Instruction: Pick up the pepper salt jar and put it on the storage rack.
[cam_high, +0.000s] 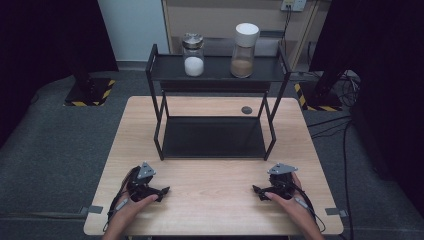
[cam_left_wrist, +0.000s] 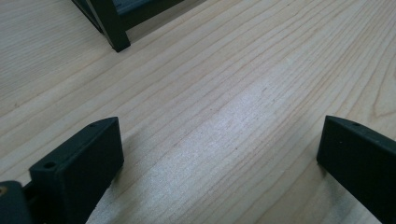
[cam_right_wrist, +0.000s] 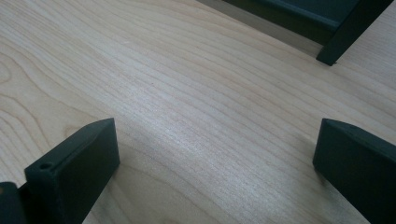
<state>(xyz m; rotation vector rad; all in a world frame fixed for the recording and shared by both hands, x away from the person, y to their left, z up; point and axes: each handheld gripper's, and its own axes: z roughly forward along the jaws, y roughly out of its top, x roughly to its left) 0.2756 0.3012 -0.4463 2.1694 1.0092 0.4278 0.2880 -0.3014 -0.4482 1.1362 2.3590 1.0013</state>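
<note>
My left gripper (cam_high: 162, 190) rests low over the wooden table (cam_high: 210, 200) near its front left, held by a hand. In the left gripper view its jaws stand wide apart, left gripper (cam_left_wrist: 219, 154) open over bare wood. My right gripper (cam_high: 256, 190) sits near the front right, also in a hand. The right gripper (cam_right_wrist: 215, 154) is open too, with nothing between its black fingers (cam_right_wrist: 79, 163). On the top shelf of a black rack (cam_high: 216, 70) stand a glass jar of white powder (cam_high: 193, 55) and a taller jar of brown powder (cam_high: 244, 50) with a white lid.
The rack's lower shelf (cam_high: 214, 136) is a dark panel at table level. Its front legs (cam_left_wrist: 112, 28) (cam_right_wrist: 348, 35) stand ahead of each gripper. A small dark disc (cam_high: 246, 110) lies on the table behind the rack. Cables run across the floor at the right.
</note>
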